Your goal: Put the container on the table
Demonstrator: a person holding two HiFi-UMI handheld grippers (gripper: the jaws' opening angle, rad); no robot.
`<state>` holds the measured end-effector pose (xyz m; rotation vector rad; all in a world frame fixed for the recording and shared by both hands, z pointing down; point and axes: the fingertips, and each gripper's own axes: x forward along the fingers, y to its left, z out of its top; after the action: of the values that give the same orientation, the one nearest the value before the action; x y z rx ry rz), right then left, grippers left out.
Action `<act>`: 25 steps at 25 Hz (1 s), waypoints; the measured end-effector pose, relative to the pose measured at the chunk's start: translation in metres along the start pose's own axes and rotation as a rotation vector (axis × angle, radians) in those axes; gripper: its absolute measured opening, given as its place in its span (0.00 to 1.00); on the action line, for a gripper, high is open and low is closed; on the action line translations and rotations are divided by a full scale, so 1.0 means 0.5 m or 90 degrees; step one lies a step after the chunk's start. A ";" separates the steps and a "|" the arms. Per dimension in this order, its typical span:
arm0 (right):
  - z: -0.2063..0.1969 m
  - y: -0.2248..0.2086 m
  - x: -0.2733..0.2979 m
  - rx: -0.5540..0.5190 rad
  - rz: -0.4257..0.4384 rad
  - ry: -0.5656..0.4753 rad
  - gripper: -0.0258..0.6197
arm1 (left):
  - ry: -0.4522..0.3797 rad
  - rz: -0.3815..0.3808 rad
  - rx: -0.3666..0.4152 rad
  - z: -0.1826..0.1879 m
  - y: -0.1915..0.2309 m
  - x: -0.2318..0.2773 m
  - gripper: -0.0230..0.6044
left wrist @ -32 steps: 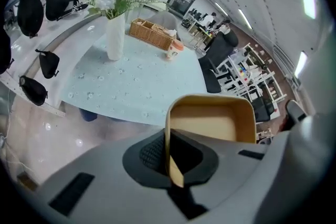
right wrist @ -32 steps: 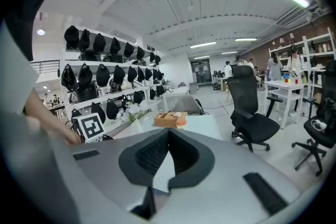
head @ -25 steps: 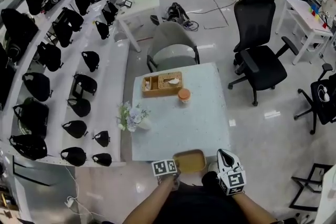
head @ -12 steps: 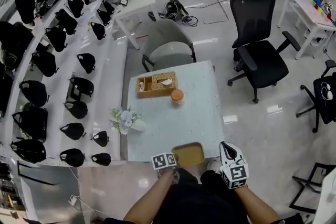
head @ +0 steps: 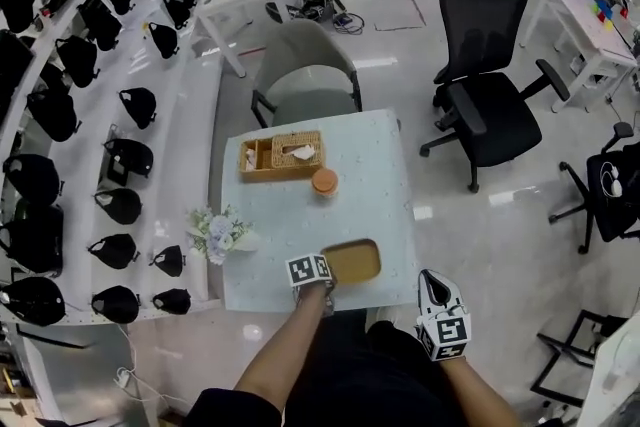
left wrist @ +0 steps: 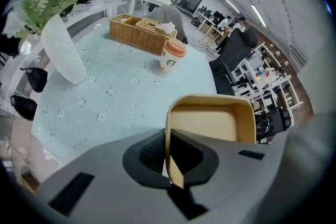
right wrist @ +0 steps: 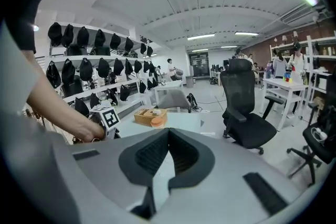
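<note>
As the left claw (left wrist: pixel 167 138) clamps its near wall, the tan container (left wrist: pixel 210 119) hangs over the near edge of the desk (head: pixel 300 225), well short of the paper cup (head: pixel 324 181) and wicker basket (head: pixel 280 156). And the right claw (right wrist: pixel 168 131) hovers off the desk's corner, jaws together, nothing between.

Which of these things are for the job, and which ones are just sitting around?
For the job:
- tan container, its rim pinched in the jaws of the left gripper
- table, where it goes

Just lying about:
- wicker basket
- coffee cup
- vase of flowers
- black office chair
- grey chair
- black bags on the shelves
</note>
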<state>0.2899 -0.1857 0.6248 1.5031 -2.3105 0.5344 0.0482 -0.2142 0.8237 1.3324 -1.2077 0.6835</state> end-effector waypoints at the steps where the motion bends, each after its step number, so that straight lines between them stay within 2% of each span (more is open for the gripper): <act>1: 0.001 0.002 0.011 -0.004 0.001 0.005 0.04 | 0.005 0.002 0.005 0.014 0.001 0.012 0.05; 7: 0.016 0.017 0.103 -0.002 0.016 0.027 0.04 | 0.018 0.005 0.005 0.111 0.014 0.086 0.05; 15: -0.004 0.010 0.190 0.002 0.024 0.074 0.04 | 0.020 0.004 -0.005 0.195 0.039 0.181 0.05; 25: -0.024 -0.051 0.240 0.002 -0.017 0.116 0.04 | 0.027 0.031 -0.009 0.260 0.081 0.267 0.05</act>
<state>0.2678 -0.2847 0.6947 1.4209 -2.1487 0.6407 0.0176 -0.3637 0.9376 1.2746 -1.2128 0.7335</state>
